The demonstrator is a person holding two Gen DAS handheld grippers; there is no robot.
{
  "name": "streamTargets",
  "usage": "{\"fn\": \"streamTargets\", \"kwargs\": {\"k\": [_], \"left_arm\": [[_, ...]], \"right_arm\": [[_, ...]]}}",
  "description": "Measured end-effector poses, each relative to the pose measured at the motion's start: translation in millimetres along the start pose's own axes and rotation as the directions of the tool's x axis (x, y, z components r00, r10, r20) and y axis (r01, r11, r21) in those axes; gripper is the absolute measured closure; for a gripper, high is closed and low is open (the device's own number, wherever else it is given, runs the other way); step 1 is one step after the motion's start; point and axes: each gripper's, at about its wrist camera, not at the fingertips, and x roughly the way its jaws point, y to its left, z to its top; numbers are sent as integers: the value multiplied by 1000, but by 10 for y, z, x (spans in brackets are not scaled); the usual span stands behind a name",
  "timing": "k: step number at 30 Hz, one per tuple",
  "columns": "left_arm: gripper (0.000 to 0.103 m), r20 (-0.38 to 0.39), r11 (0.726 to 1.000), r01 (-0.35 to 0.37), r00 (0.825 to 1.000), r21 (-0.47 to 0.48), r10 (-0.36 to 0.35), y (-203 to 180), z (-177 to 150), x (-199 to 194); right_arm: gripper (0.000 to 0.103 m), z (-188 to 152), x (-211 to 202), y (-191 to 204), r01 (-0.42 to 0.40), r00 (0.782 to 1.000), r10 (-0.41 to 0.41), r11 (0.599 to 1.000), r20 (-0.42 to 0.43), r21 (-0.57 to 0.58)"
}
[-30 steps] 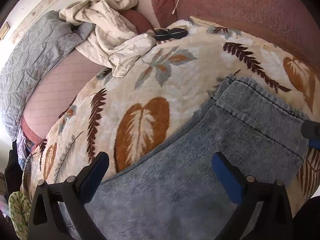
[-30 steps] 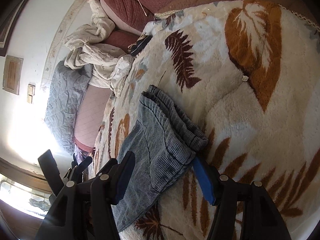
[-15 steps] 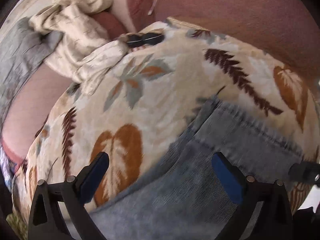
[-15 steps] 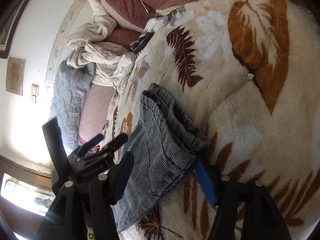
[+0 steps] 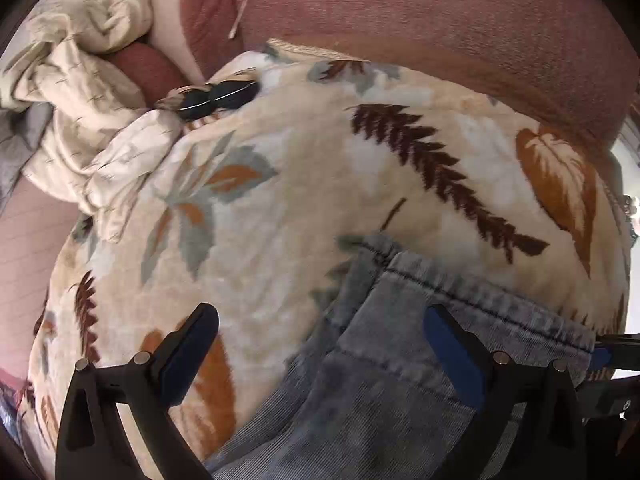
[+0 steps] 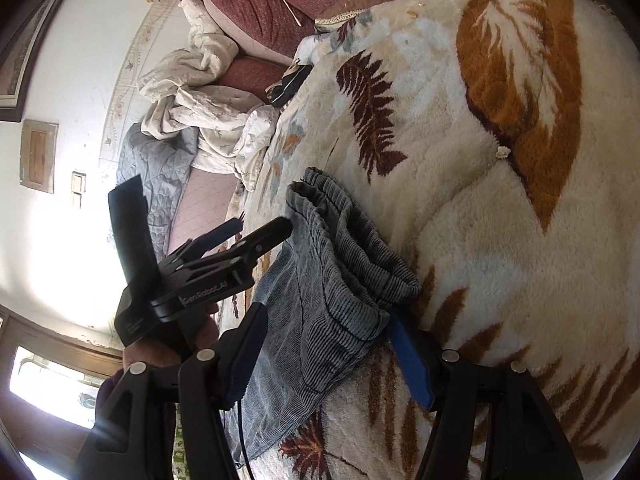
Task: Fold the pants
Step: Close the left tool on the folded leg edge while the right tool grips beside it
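Since a second ago the left gripper [image 6: 256, 230] has swung in toward the pants [image 5: 400, 380]: in the right wrist view it has risen from the lower left edge until its tip sits at the near corner of the waistband [image 6: 352, 248]. Right gripper [image 6: 332, 352] has barely shifted.

Left gripper: jaws apart, nothing between them; one finger over the denim, the other over the blanket [image 5: 280, 200] beside the waistband corner. No contact that I can confirm.

Right gripper: jaws apart, straddling the opposite waistband corner; its right pad [image 6: 408, 356] lies against or just under the cloth edge, but I see no pinch.

Pants: blue-grey ribbed denim, lying flat on the leaf-print blanket, waistband toward the red cushions [image 5: 440, 20], legs trailing back under the grippers.

Handling, judged: soft, limp, moderately heavy for cloth; will sag and drag on the fleecy pile, not slide. Gathered waistband is the thickest, firmest part. Best hold: both layers at each waistband corner, on the seam, so neither layer peels off when lifted.
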Motion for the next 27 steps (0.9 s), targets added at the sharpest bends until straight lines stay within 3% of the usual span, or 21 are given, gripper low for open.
{"fn": "streamTargets", "kwargs": {"k": [4,9,14,20,27], "left_arm": [[2,9,998,42,999,44,-42,-73,55,35],[14,-8,991,129,992,45,-129,-46,125,126],[36,-33,974,225,974,17,-225,-6,198,225],[39,-58,954,286,958,86,-282,-118,236,304],[39,-72,925,379,923,11,-377,41,207,367]], "right_arm": [[37,12,11,-10,-7,1000,7,1000,-4,1],[37,20,27,-9,-13,1000,13,1000,-8,0],[37,31,32,-19,-20,1000,20,1000,-11,-1],[37,42,40,-20,-27,1000,27,1000,-13,-5],[37,51,52,-4,-37,999,37,999,-16,-12]]}}
